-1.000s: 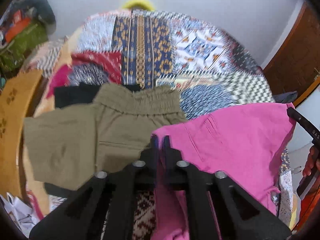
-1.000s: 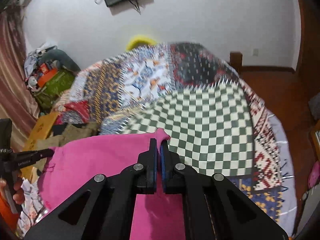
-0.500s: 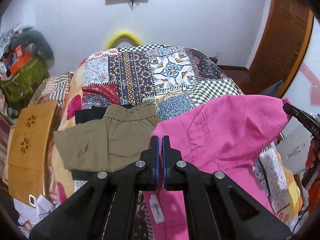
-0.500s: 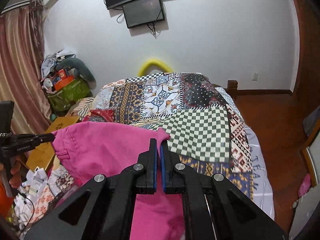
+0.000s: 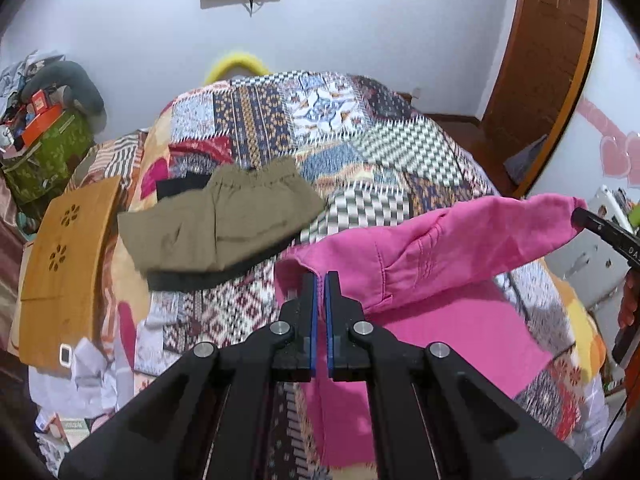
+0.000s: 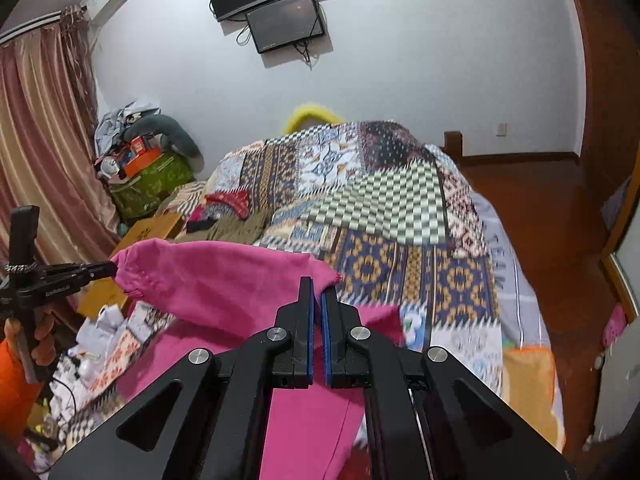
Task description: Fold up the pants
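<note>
left gripper (image 5: 320, 280): clamped tight on one top corner of the pink pants (image 5: 448, 248)
right gripper (image 6: 316, 296): pinched shut on the other corner
pink pants: held stretched between both, lifted above the patchwork bed (image 6: 400, 184) – lower part draped on it
olive shorts (image 5: 216, 224): left folded on the bed's left side, well apart

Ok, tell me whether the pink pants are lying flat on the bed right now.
No, the pink pants hang stretched in the air between the left gripper and the right gripper, above the bed.
</note>
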### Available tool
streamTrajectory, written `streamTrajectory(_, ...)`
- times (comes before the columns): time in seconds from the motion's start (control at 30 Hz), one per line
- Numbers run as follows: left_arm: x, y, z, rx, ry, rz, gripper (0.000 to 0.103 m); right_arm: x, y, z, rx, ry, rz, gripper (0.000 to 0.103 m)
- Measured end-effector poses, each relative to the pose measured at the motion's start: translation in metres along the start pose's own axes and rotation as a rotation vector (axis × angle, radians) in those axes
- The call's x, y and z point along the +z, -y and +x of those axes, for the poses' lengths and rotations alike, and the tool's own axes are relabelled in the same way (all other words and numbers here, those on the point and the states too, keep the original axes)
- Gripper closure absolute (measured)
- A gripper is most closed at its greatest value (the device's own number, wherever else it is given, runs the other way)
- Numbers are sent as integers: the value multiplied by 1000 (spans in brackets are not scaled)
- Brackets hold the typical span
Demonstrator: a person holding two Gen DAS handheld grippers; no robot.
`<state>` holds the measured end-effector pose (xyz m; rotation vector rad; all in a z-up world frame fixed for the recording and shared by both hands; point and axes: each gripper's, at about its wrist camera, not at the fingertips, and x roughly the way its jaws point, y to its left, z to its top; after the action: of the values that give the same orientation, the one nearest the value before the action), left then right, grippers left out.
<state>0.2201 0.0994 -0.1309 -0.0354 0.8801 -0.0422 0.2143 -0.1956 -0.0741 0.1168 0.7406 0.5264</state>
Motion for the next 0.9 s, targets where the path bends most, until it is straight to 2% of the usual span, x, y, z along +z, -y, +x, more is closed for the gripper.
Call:
streamTrajectory(0.1,-18,0,-2,3,-25,19,96,-18,-2,-6,-3,-36,8,99)
streamTrajectory(0.17,-29,0,-6,4,-40,30,84,-28,-2,-9,-1,-64,9,98)
streamTrajectory(0.2,-34,0,-8,12,-42,38,79,-33,-2,-9,-5,-80,7,94)
streamTrajectory(0.27,-39,2,-14,34,-26,65,58,-41,-5,-12,-33,-96,-8,88)
streamTrajectory(0.33,-42,6,-22,46,0,85,51,-47,-9,-16,-50,-96,-27,72)
streamTrajectory(0.4,-42,9,-27,44,15,92,45,-49,-14,-22,-62,-76,-42,60)
streamTrajectory(0.47,-42,13,-29,33,21,101,38,-51,-18,-28,-63,-60,-49,58)
streamTrajectory(0.67,-47,36,-20,-11,-10,128,25,-59,-38,-23,-22,-79,-80,47)
streamTrajectory(0.9,-63,60,2,-51,-82,175,23,-91,-74,14,65,-212,-149,47)
